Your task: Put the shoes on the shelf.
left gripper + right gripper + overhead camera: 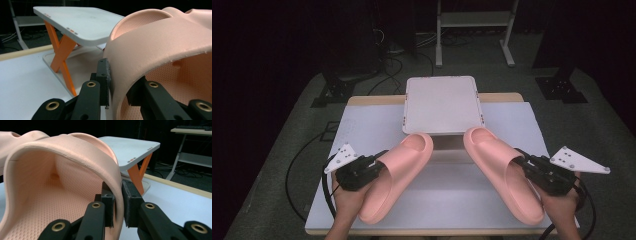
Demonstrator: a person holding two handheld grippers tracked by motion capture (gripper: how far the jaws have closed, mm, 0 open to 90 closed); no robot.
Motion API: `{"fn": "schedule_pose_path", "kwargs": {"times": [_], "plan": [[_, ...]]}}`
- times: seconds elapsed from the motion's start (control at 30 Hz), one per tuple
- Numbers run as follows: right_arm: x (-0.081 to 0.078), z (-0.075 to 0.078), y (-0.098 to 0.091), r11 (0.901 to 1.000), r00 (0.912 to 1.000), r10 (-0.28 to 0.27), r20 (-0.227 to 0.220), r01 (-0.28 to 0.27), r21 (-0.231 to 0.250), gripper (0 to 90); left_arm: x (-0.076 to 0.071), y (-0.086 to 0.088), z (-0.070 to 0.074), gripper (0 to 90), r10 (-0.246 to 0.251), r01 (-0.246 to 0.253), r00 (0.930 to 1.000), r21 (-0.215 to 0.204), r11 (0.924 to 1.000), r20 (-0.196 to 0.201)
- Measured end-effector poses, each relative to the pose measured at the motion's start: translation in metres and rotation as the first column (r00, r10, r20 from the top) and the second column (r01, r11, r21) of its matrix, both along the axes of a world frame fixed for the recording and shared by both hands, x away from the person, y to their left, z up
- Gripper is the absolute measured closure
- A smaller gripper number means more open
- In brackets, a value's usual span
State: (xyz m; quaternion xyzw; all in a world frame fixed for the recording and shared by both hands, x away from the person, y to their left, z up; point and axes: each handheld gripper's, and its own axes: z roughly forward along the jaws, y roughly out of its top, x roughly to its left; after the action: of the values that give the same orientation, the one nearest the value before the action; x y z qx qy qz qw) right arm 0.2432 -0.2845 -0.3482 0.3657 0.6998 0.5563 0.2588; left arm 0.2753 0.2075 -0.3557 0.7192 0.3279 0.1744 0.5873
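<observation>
Two pink foam slides, left slipper point(398, 174) and right slipper point(502, 171), look light and squishy, each gripper's jaws clamped on its strap edge, lower frame.

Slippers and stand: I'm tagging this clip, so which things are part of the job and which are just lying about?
In the job:
left slipper, held by the left claw
right slipper, held by the right claw
white stand, just beyond the toes

Lying about:
floor cables
white frame behind the table
</observation>
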Motion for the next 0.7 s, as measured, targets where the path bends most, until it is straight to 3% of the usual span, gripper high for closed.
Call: {"fn": "schedule_pose_path", "kwargs": {"times": [0.4, 0.7], "plan": [[0.017, 0.021, 0.007, 0.9997, 0.9997, 0.023, 0.008, -0.023, -0.012, 80.2, 0.023, -0.012, 0.025, 75.7, -0.046, 0.046, 0.9989, 0.005, 0.9989, -0.003], [0.032, 0.033, 0.014, 0.9994, 0.9995, 0.031, -0.006, -0.031, -0.017, 80.3, 0.038, -0.018, 0.035, 75.8, -0.051, 0.051, 0.9986, 0.013, 0.9986, -0.011]]}}
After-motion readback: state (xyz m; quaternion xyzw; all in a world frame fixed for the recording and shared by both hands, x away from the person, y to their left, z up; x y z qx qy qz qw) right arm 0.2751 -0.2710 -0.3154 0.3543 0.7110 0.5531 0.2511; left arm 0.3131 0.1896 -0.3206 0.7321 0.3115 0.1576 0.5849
